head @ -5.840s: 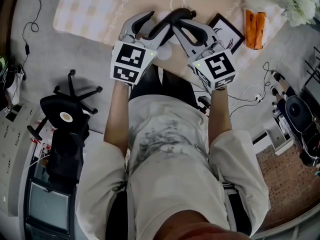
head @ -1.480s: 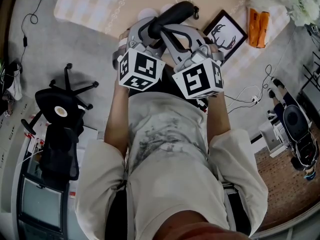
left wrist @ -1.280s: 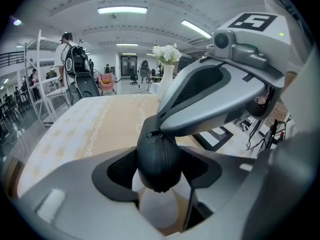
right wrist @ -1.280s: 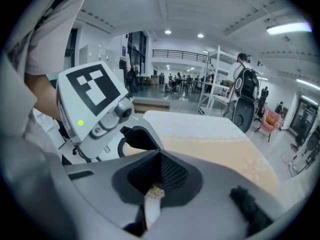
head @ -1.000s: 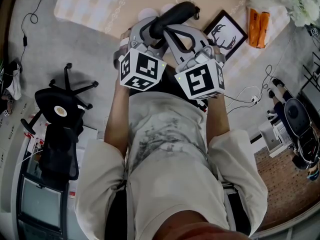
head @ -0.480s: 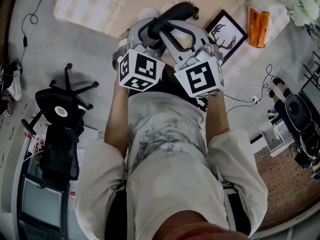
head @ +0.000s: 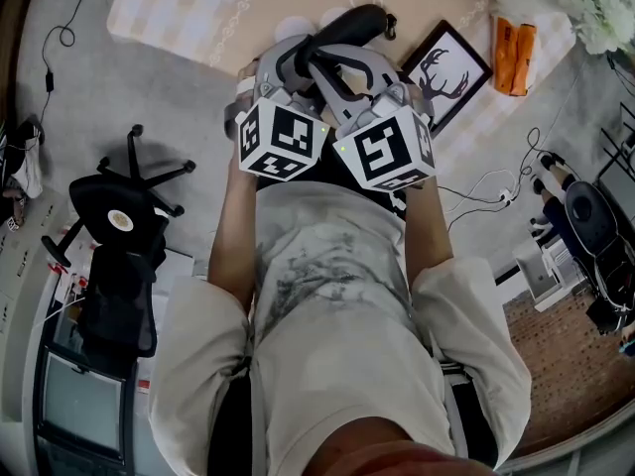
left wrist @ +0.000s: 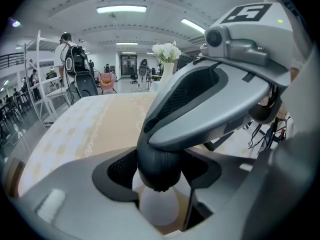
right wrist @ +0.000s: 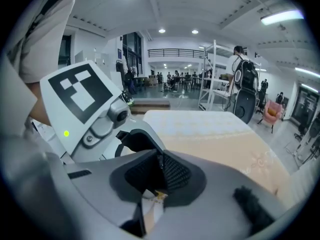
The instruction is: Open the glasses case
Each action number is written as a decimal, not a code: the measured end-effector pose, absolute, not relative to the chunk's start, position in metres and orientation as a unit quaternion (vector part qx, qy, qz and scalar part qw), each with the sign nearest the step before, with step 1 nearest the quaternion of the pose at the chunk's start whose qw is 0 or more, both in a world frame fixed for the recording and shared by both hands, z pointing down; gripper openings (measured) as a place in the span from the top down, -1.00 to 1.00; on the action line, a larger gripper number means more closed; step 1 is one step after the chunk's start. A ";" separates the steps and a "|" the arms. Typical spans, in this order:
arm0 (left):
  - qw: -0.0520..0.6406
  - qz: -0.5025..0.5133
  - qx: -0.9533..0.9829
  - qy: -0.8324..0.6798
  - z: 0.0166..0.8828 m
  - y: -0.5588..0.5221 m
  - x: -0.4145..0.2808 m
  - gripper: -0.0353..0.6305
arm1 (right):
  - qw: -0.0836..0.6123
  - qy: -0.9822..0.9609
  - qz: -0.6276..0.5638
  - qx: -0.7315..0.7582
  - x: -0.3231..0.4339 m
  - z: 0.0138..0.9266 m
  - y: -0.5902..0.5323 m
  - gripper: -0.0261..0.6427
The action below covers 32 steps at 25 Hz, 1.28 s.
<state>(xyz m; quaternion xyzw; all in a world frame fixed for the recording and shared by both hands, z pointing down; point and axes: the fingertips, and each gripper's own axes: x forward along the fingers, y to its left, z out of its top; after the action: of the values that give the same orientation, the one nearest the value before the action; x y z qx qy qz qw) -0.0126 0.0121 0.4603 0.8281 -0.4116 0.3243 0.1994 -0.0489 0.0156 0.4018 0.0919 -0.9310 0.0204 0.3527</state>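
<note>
The black glasses case (head: 349,23) lies slantwise above the table's near edge, between both grippers. My left gripper (head: 301,56) is shut on one rounded end of the case (left wrist: 157,166), which sits between its dark pads. My right gripper (head: 322,62) reaches in from the right, and one of its fingers (left wrist: 210,99) crosses over the top of the case. Its jaws are opening. In the right gripper view the ribbed pads (right wrist: 172,173) stand a narrow slit apart, and I see nothing pressed between them.
The table carries a tan and checked cloth (head: 179,18). Also on it are two white round things (head: 290,28), a framed deer picture (head: 444,72), an orange packet (head: 511,43) and white flowers (head: 605,8). A black office chair (head: 124,216) stands on the floor at the left. Cables trail at the right.
Since the earliest frame the two grippers have drawn close together and the case has tilted. Over the last second the right gripper's cube edged slightly left, while the left gripper kept still.
</note>
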 end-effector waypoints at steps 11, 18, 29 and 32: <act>0.199 0.321 0.828 -0.415 0.459 0.012 -0.011 0.08 | 0.348 -0.931 -0.002 0.111 -0.042 0.399 0.010 0.68; 0.201 0.318 0.828 -0.416 0.461 0.013 -0.012 0.09 | 0.351 -0.929 -0.008 0.118 -0.039 0.400 0.005 0.67; 0.204 0.315 0.827 -0.418 0.463 0.014 -0.013 0.09 | 0.352 -0.927 -0.008 0.126 -0.036 0.403 0.002 0.62; 0.205 0.314 0.828 -0.418 0.464 0.014 -0.014 0.09 | 0.352 -0.927 -0.008 0.129 -0.036 0.403 0.001 0.61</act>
<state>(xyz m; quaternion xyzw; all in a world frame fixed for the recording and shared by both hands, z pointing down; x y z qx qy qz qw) -0.0137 0.0142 0.4639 0.8278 -0.4178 0.3135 0.2047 -0.0359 0.0007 0.4033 0.1293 -0.9268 -0.0084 0.3524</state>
